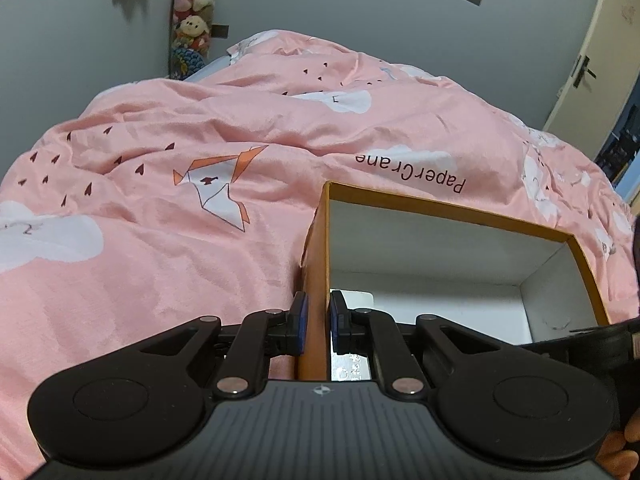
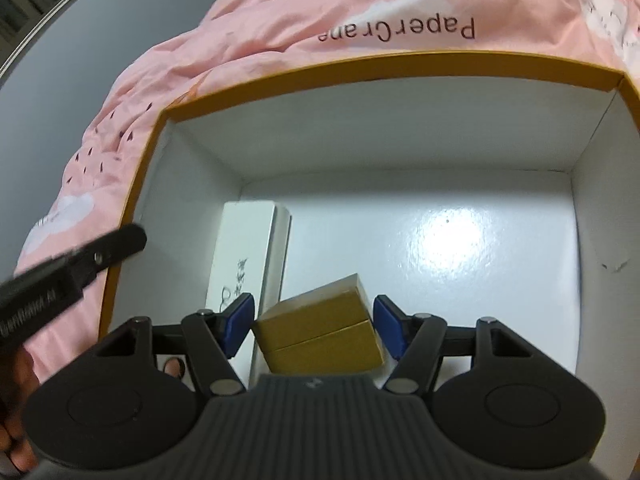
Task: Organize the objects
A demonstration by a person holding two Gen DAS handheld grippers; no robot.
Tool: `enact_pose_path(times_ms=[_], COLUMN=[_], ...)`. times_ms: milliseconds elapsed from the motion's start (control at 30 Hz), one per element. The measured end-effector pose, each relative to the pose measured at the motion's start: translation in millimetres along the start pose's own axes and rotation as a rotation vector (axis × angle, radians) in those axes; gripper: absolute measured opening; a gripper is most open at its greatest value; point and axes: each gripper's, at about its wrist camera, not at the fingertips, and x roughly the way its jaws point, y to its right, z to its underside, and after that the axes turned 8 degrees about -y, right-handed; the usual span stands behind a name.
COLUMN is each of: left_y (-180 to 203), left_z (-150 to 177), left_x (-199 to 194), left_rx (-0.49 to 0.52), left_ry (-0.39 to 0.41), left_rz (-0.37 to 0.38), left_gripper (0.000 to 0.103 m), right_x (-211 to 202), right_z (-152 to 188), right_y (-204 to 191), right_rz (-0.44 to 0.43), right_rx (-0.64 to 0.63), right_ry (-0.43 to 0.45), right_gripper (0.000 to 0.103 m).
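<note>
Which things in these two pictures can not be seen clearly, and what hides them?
- Gold box, right wrist view: its near side is hidden behind the right tool; whether the pads grip it is unclear.
- White box: print too small to read; lower end hidden by the tool.
- Orange box, left wrist view: near floor hidden behind the left tool, which pinches its wall.

Bed with pink quilt (image 1: pixel 160 240), open orange box (image 1: pixel 440 204) resting on it

Grey walls (image 1: pixel 320 12), pink quilted bed (image 1: pixel 160 200), pale door (image 1: pixel 592 48)
</note>
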Motion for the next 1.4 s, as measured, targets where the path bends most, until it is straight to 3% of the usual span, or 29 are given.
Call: enact_pose_path(times_ms=[200, 367, 567, 667, 1133, 1267, 1333, 1400], left_y=[-2, -5, -6, -5, -6, -6, -6, -5], left_z=[-1, -2, 0, 1, 5, 6, 7, 7], left_x=[8, 13, 15, 15, 12, 11, 11, 11], left_rx=[-0.032, -0.065, -0.09, -0.091, -0.101, -0.1, -0.1, -0.096], left_ry=[-0.008, -0.009, 0.005, 0.011, 0.012, 0.019, 0.021, 0.02], left_rz=[0.005, 0.022, 0.03, 0.03, 0.034, 0.034, 0.035, 0.031], left_gripper=[0.013, 0.013, 0.013, 0.013, 0.013, 0.013, 0.013, 0.013], right_x=[6, 5, 28, 46, 60, 45, 30, 18], right_z=[-22, -44, -68, -74, -69, -65, -60, -55], right_y=[-13, -29, -47, -52, -57, -62, -65, -65], right_rz=[0.05, 0.063, 0.082, 0.075, 0.076, 0.049, 0.061, 0.079], right_rx=[-0.07, -0.105, -0.104, -0.089, -0.128, -0.18, -0.221, -0.247], right_ry=[-0.018, 0.035, 0.091, 0.063, -0.044, -0.01, 0.04, 0.066], right_gripper=[0.068, 0.066, 0.036, 0.03, 0.028, 0.029, 0.04, 0.043])
